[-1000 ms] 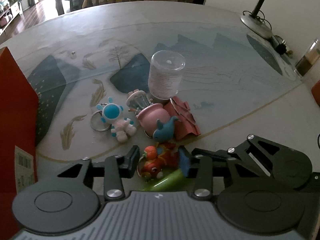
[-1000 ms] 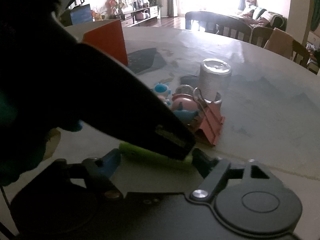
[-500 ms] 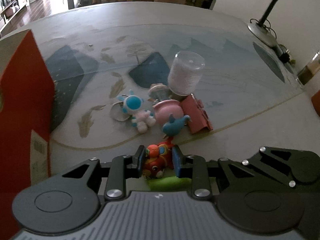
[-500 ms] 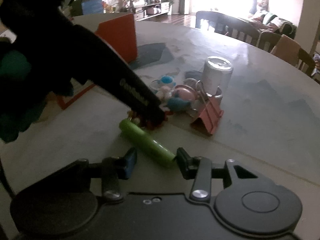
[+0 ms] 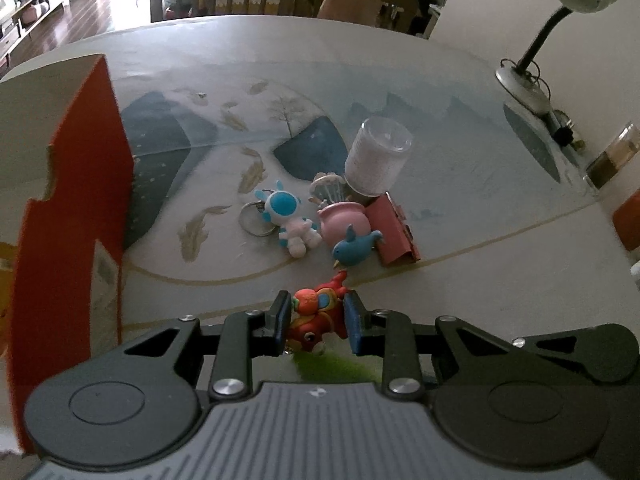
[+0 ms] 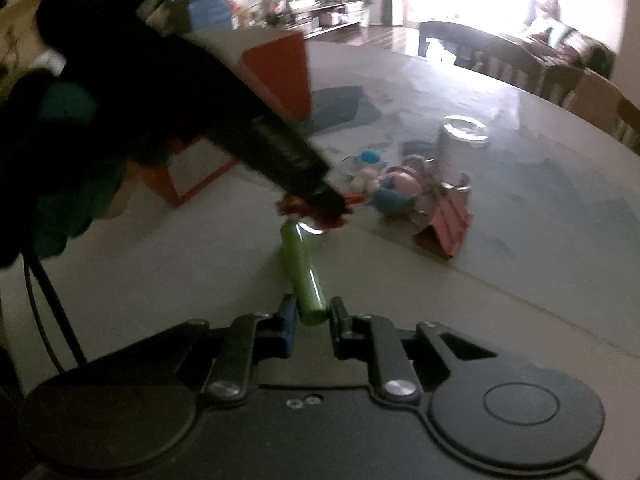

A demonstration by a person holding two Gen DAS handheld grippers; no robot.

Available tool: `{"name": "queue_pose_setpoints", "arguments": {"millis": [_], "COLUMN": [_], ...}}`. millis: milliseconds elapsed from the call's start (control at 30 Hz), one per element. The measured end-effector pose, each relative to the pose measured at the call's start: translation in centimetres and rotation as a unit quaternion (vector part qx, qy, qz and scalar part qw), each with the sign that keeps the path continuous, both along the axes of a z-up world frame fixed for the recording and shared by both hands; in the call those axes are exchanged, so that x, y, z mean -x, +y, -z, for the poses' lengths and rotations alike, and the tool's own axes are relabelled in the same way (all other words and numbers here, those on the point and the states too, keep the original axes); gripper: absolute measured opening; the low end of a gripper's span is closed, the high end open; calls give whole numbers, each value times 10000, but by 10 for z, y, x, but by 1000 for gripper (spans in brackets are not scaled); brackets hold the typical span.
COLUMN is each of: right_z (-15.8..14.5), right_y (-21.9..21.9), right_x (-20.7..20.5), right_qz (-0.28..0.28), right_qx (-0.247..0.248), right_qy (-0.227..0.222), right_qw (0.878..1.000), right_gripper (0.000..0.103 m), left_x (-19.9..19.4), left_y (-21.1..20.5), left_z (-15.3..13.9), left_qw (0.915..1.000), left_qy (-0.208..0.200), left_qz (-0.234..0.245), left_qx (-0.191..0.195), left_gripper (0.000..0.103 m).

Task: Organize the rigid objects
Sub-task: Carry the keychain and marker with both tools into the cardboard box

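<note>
Left tool (image 5: 314, 322) clamped on red toy (image 5: 318, 316); right tool (image 6: 312, 316) clamped on green tube (image 6: 302, 264). Lift both clear of surface (image 5: 500, 280), grips kept firm.

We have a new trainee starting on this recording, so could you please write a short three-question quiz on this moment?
1. True or false: the left gripper is shut on the red fish toy.
2. What does the right gripper hold? A) pink clip B) green tube C) blue bird
3. Which toy lies beside the blue bird, touching it: the ___ pot?

Key: 1 true; 2 B; 3 pink.
</note>
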State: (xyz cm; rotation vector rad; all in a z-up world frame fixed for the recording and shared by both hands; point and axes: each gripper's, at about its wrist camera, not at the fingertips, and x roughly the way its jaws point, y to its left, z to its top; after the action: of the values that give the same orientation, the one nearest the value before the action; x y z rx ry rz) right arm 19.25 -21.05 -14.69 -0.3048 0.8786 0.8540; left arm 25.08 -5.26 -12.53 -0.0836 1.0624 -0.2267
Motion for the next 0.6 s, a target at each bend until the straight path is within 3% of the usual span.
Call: {"name": "queue_pose_setpoints", "arguments": {"millis": [333, 600], "right_z": [-48, -74], "right_y": [-21, -24], "right_x": [1, 0], "right_qz": [789, 1078], "right_qx": [-555, -710], "right_qy": [-2, -222], "right_qw": [9953, 9914], "right_gripper": [14, 14], "left_x": [18, 30], "left_y": [18, 33], "left_z": [-31, -63], "left_qw": [9993, 9982], "left_qy": [-56, -245], "left_qz": [-218, -254], "left_qx": [310, 483], "left_gripper": [28, 28]}}
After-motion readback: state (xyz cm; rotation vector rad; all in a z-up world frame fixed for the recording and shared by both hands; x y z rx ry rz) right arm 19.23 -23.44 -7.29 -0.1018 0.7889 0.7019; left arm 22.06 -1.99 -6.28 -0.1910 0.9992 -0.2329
